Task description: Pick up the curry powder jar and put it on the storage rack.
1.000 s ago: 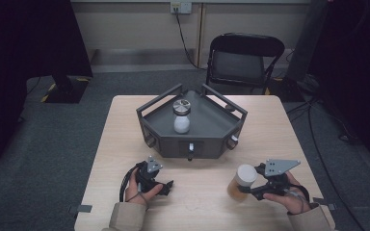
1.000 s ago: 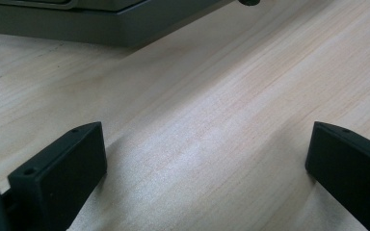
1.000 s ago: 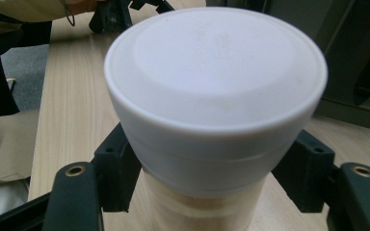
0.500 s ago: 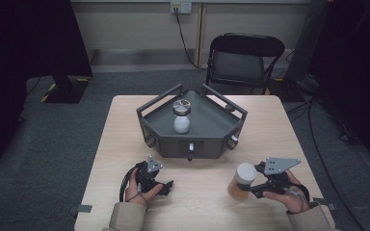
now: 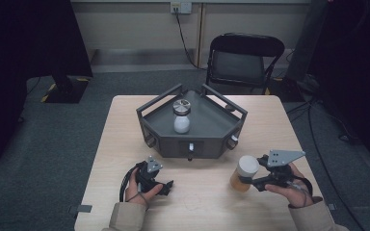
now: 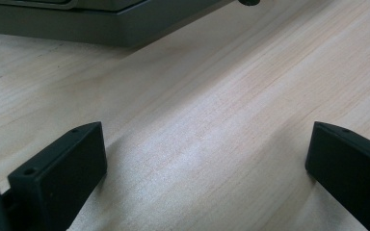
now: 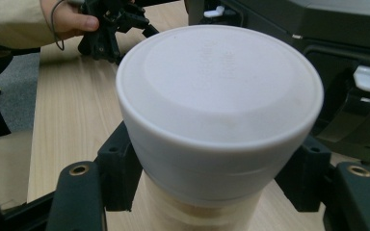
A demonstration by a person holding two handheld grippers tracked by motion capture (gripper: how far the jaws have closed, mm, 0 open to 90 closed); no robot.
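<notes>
Behind the pale tabletop [image 5: 125, 125] stands a black folding chair [image 5: 243, 60]. Mid-table, a dark grey tray [image 5: 212, 127] holds a metal-capped bottle [image 5: 181, 115]. Right gripper [image 5: 250, 181] jaws clasp a white-lidded jar [image 5: 244, 172] near the tray's front; left gripper [image 5: 166, 185] jaws gape, empty.

Light wood table [image 5: 125, 139]: dark tray fixture [image 5: 207, 139] sits beyond both sets of fingers; white-lidded jar [image 5: 244, 173] stands between right gripper's fingers.

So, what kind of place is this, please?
Probably a lab or recording room, not a home: a bare wooden table on grey carpet, a folding chair by a wall socket, and a dark rig holding a bottle.
</notes>
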